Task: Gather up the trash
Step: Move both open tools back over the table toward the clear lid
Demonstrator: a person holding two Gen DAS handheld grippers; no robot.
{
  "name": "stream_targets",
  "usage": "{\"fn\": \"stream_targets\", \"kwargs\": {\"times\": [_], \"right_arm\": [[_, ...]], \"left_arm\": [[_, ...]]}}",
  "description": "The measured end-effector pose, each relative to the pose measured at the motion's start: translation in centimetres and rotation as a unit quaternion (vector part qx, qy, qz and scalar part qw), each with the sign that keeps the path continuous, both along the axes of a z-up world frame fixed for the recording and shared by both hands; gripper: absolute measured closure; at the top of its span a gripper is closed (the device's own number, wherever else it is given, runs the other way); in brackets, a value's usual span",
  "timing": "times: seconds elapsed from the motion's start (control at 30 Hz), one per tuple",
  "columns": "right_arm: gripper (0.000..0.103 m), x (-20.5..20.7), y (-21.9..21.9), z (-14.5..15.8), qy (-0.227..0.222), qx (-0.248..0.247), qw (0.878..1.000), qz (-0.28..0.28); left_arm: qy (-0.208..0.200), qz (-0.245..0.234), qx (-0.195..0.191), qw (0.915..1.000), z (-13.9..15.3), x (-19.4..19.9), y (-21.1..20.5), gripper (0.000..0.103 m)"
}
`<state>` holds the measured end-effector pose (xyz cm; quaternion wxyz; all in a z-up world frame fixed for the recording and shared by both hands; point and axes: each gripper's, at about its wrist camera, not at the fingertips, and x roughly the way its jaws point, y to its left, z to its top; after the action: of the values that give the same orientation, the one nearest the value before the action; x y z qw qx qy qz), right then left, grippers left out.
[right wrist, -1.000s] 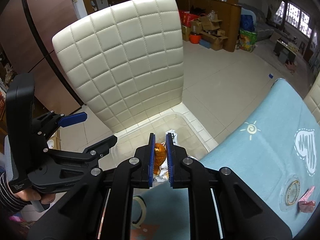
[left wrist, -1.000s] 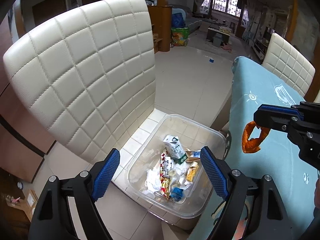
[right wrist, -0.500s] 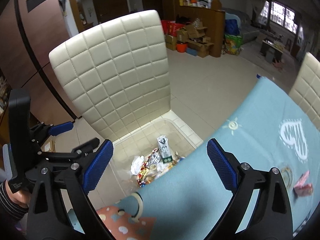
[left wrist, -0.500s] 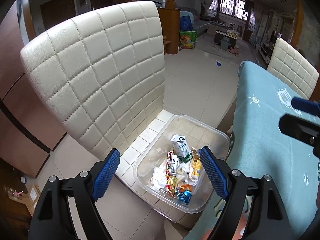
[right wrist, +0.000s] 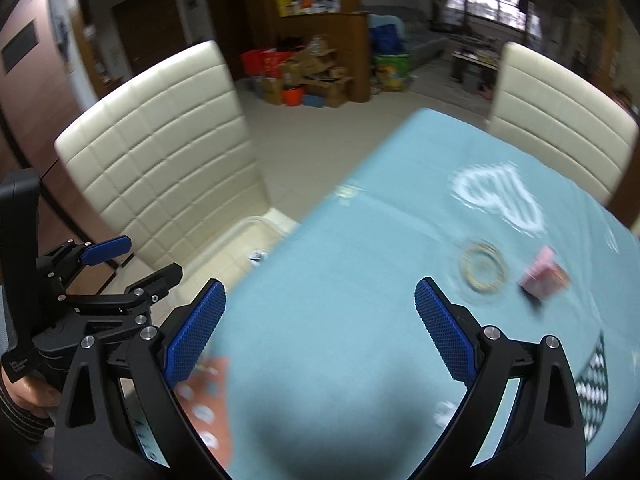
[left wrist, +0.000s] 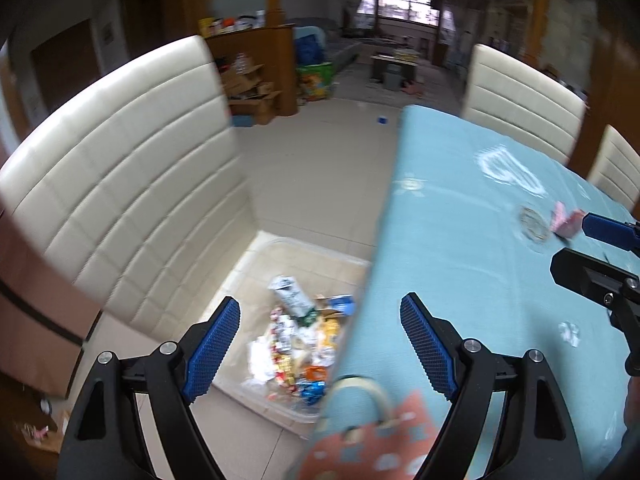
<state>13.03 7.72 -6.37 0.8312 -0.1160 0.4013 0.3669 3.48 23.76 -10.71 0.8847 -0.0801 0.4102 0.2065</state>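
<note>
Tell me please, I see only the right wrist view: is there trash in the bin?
Observer: Yes. In the left wrist view the bin holds a pile: a carton and many wrappers.
Operator: Is an orange wrapper there?
Observer: Yes, the orange wrapper lies at the near side of the pile.
Operator: Does the left gripper hold something?
Observer: No, the left gripper has its jaws open and empty.
</note>
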Motion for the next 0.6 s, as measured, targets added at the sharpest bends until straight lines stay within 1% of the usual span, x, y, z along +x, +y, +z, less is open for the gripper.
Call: {"fn": "stream_targets", "kwargs": {"times": [0.13, 0.2, 0.33, 0.47, 0.6], "right_arm": [[0.008, 1.2, -4.3, -0.2, 0.010, 0.004, 0.999, -0.050], [0.008, 1.9, -6.9, -0.3, 0.016, 0.009, 0.997, -0.081], [0.008, 2.7, -10.8, -0.6, 0.020, 0.012, 0.992, -0.126], [0.008, 3.4, -13.7, -0.9, 0.021, 0.013, 0.987, -0.158], [0.008, 4.4, -15.6, -1.1, 0.023, 0.022, 0.982, -0.184]], "left_arm": [[-0.001, -0.048, 0.000, 0.9989, 0.2, 2.3, -3.5, 0.023], [-0.004, -0.071, 0.004, 0.9975, 0.4, 3.2, -5.1, 0.023], [-0.008, -0.118, 0.008, 0.9930, 0.6, 4.9, -8.3, 0.023], [0.000, -0.157, -0.006, 0.9876, 0.1, 6.9, -10.8, 0.023], [0.009, -0.178, -0.002, 0.9841, -0.4, 8.6, -12.5, 0.023]]}}
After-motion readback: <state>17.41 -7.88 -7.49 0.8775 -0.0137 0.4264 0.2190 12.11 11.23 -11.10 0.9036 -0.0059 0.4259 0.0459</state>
